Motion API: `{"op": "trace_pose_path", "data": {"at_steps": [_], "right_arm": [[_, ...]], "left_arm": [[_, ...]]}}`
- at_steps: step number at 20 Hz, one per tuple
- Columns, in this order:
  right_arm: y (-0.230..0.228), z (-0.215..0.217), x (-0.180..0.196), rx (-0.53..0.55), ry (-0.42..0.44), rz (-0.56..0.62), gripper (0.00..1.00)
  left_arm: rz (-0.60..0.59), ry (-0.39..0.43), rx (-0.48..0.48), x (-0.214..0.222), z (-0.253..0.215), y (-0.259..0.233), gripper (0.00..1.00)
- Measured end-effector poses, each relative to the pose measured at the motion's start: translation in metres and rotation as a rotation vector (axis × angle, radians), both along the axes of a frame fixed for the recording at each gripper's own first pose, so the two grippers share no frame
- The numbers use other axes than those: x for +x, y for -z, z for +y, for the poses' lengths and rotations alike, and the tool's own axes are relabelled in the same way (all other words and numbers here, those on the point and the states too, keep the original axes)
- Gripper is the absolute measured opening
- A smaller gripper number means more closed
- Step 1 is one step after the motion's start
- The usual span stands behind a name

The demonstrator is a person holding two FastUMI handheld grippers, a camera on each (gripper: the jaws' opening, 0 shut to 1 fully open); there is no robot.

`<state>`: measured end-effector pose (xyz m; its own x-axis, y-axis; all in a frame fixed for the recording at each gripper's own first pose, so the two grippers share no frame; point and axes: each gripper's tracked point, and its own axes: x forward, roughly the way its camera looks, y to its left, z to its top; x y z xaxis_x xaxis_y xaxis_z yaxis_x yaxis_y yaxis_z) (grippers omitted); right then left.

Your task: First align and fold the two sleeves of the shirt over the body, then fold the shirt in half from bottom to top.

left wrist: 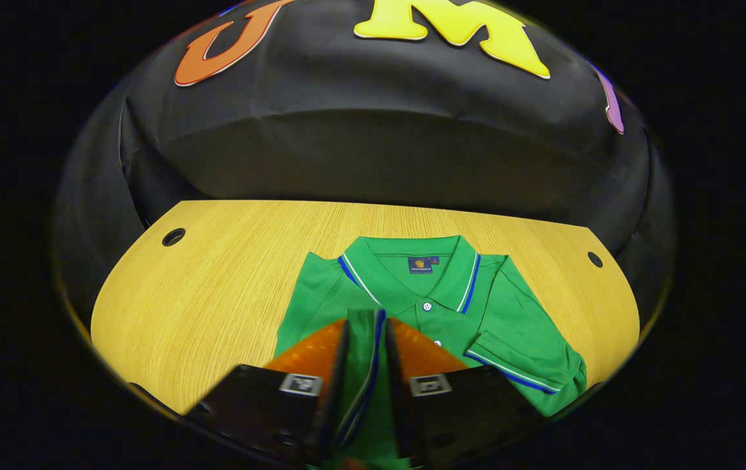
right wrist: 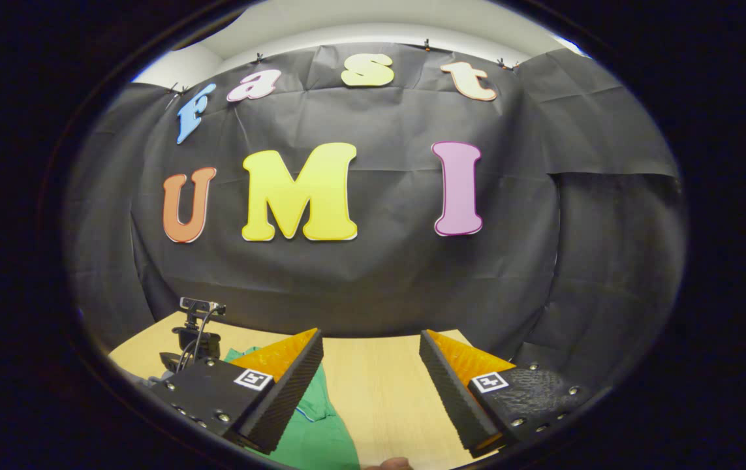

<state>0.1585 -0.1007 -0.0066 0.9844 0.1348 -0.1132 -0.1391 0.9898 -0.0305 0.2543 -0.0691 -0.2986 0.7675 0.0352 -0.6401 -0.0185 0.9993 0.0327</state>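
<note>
I can't make out the small blue neck label [left wrist: 419, 264] inside the shirt [left wrist: 477, 313] collar. Square coded markers [right wrist: 253, 378] on the gripper fingers carry no legible text.

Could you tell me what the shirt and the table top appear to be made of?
The shirt looks like soft matte knit fabric, likely cotton: it creases and drapes, with a ribbed striped collar. The table looks like light wood or wood-look laminate: fine straight grain, smooth faint sheen. Which one is unclear.

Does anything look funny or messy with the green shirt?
Nothing looks wrong. The green shirt lies flat on the table, one sleeve folded over its body. The left claw pinches the other sleeve's striped edge, mid-fold.
</note>
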Motion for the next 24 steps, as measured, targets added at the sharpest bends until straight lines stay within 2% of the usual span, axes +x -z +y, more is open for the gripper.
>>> {"op": "trace_pose_path", "data": {"at_steps": [2, 3, 8, 13, 16, 18, 19, 24], "right_arm": [[0.003, 0.0, 0.002, -0.001, -0.011, 0.008, 0.96], [0.006, 0.0, 0.003, 0.001, -0.017, 0.011, 0.96], [0.022, 0.0, 0.002, 0.004, -0.027, 0.036, 0.95], [0.019, 0.023, -0.012, 0.008, -0.058, 0.009, 0.95], [0.016, 0.041, -0.033, 0.009, -0.081, -0.006, 0.95], [0.014, 0.055, -0.052, 0.003, -0.099, -0.017, 0.95], [0.014, 0.063, -0.064, -0.001, -0.112, -0.021, 0.95], [0.006, 0.087, -0.122, -0.009, -0.154, -0.052, 0.95]], "left_arm": [[-0.035, -0.009, 0.045, 0.001, 0.006, -0.004, 0.77], [-0.041, -0.001, 0.045, -0.004, 0.002, -0.006, 0.82], [-0.091, 0.027, 0.046, -0.011, -0.005, -0.027, 0.85], [-0.247, 0.064, 0.064, -0.034, -0.002, -0.099, 0.85], [-0.339, 0.067, 0.062, -0.065, 0.006, -0.146, 0.86], [-0.384, 0.06, 0.052, -0.094, 0.016, -0.174, 0.88], [-0.41, 0.055, 0.051, -0.109, 0.022, -0.187, 0.93], [-0.526, 0.051, 0.068, -0.19, 0.043, -0.237, 0.94]]}}
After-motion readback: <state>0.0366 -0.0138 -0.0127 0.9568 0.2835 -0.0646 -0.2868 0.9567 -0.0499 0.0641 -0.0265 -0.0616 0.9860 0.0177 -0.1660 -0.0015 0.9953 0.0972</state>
